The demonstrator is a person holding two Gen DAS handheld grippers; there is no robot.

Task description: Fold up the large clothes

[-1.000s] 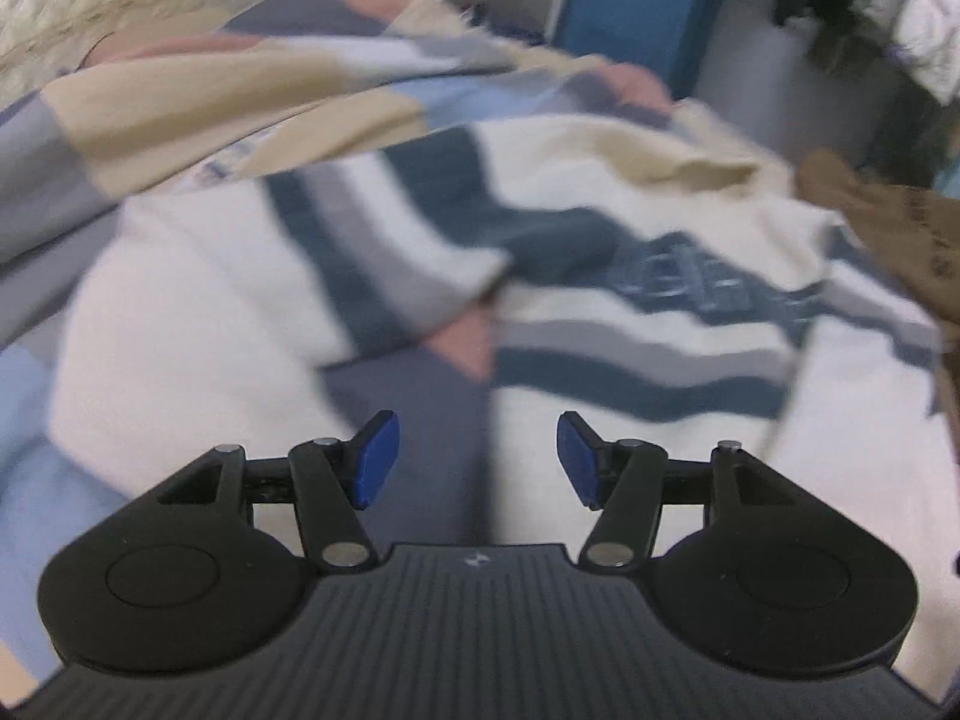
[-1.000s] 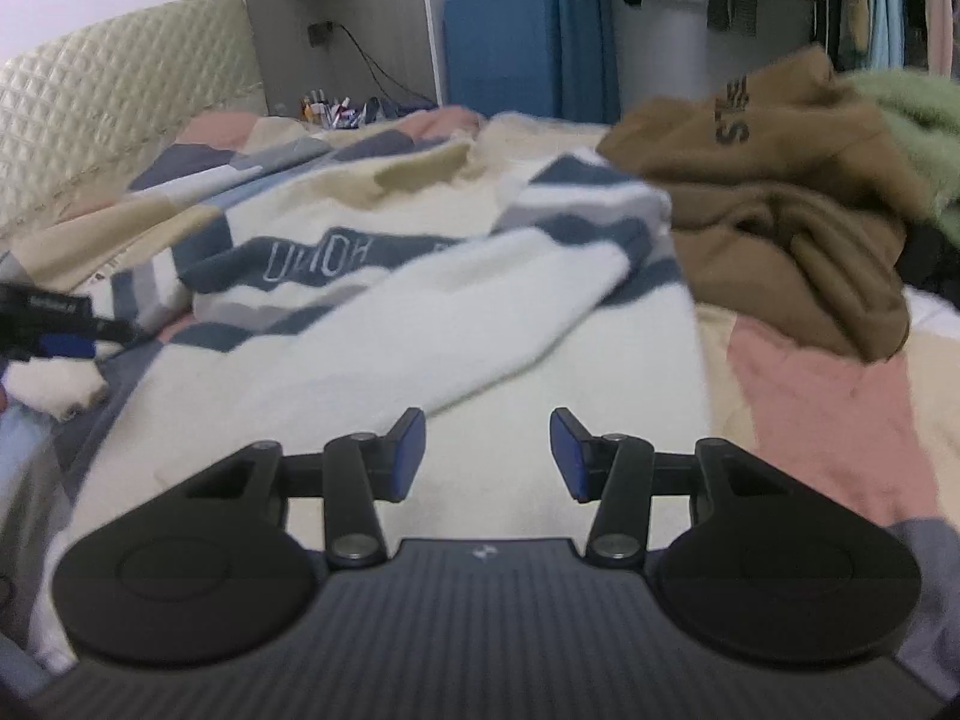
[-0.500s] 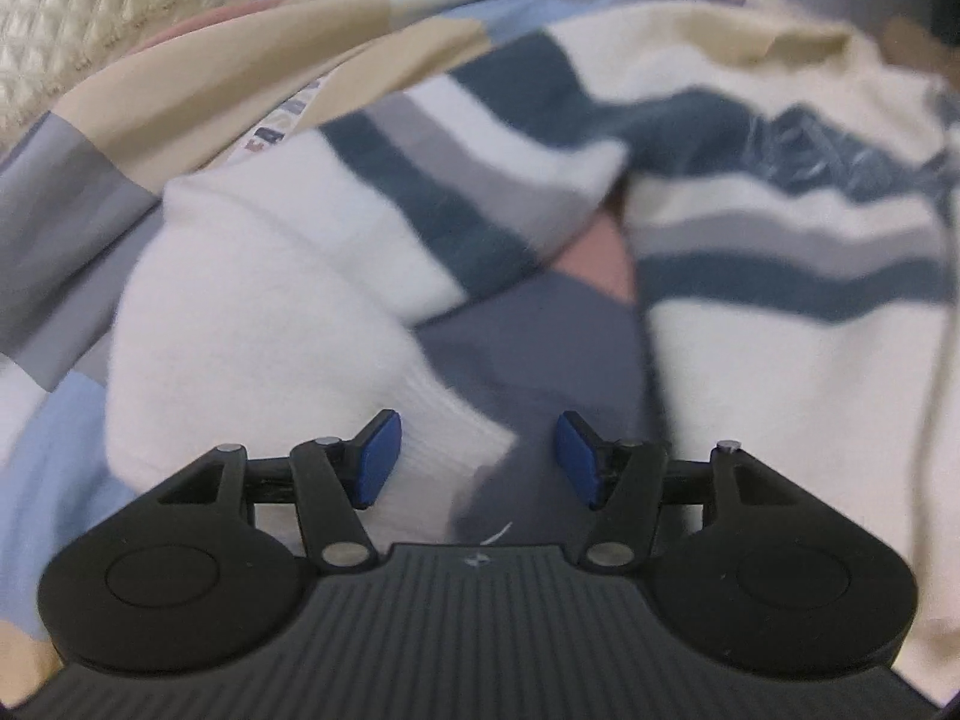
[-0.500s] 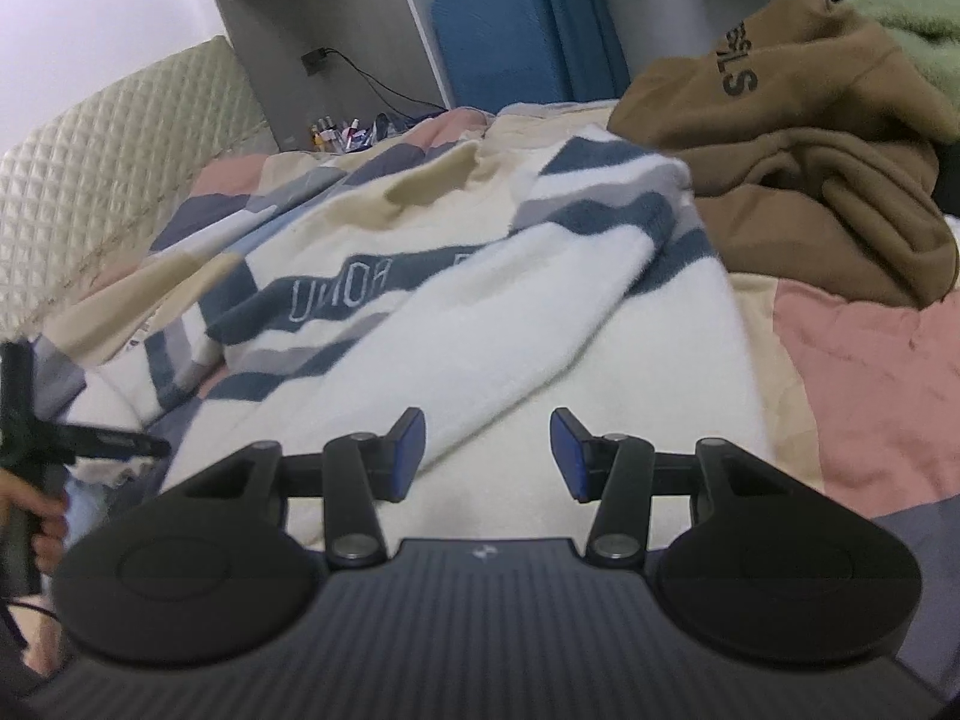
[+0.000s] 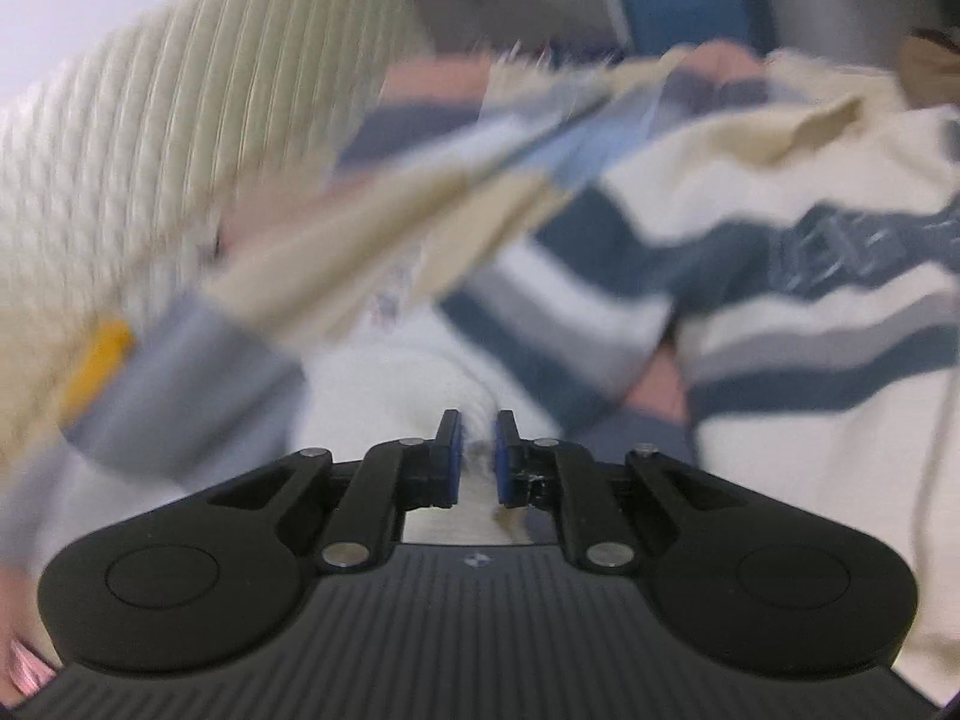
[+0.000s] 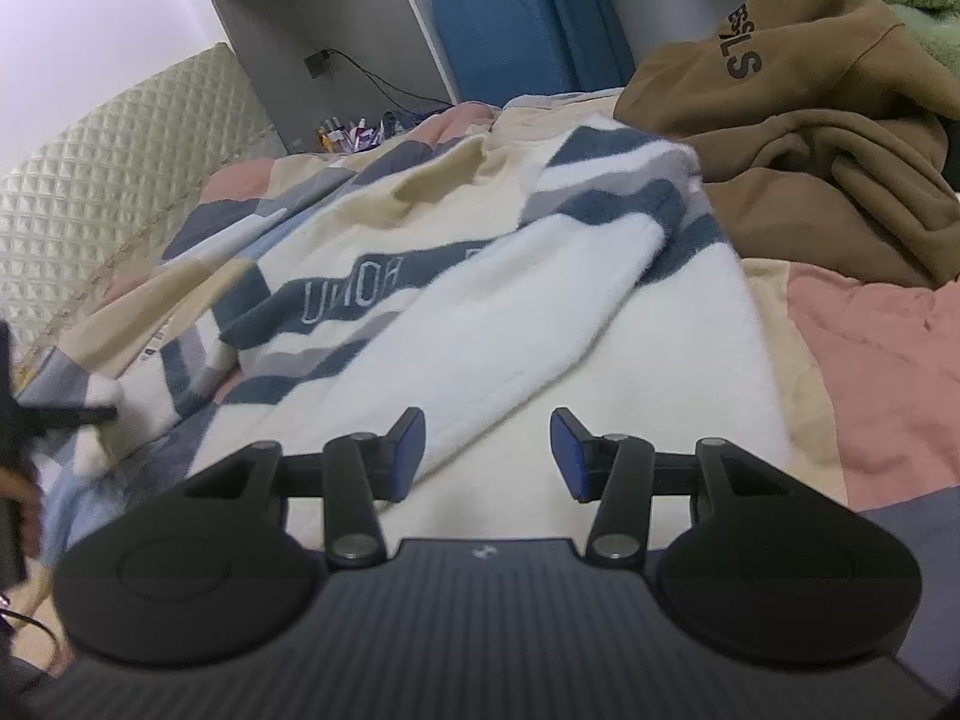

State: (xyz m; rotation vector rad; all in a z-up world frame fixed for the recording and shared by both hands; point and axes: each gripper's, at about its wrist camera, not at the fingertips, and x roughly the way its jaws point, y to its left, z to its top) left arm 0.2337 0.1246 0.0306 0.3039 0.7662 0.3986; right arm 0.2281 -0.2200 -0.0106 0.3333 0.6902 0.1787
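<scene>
At the far left stood the quilted headboard (image 6: 120, 180), and the bed was covered by a patchwork quilt (image 6: 870, 360) in pink, beige, blue and grey.

The left gripper (image 5: 477, 456) had just closed its jaws, and the white cuff (image 5: 408, 396) of a sleeve was pinched between the 2 blue pads (image 5: 454, 456). In the right wrist view the same gripper (image 6: 90, 414) appeared at the left edge as a dark bar touching the cuff (image 6: 105, 420), and the sleeve rose a little from the quilt there. The left wrist view was strongly blurred, so small details around the cuff could not be told.

The sweater (image 6: 510, 312), white with dark blue and grey stripes and some letters on 1 blue band, lay spread on the quilt in the middle of the bed. Its other sleeve was folded across the body.

The right gripper (image 6: 489, 450) hung just above the lower white part of the sweater. Its jaws stood about half open and no cloth was between them.

To the right, behind the sweater, a brown hoodie (image 6: 810, 150) lay in a heap on the quilt, and a green fleece (image 6: 912, 6) was behind it at the right edge.
</scene>
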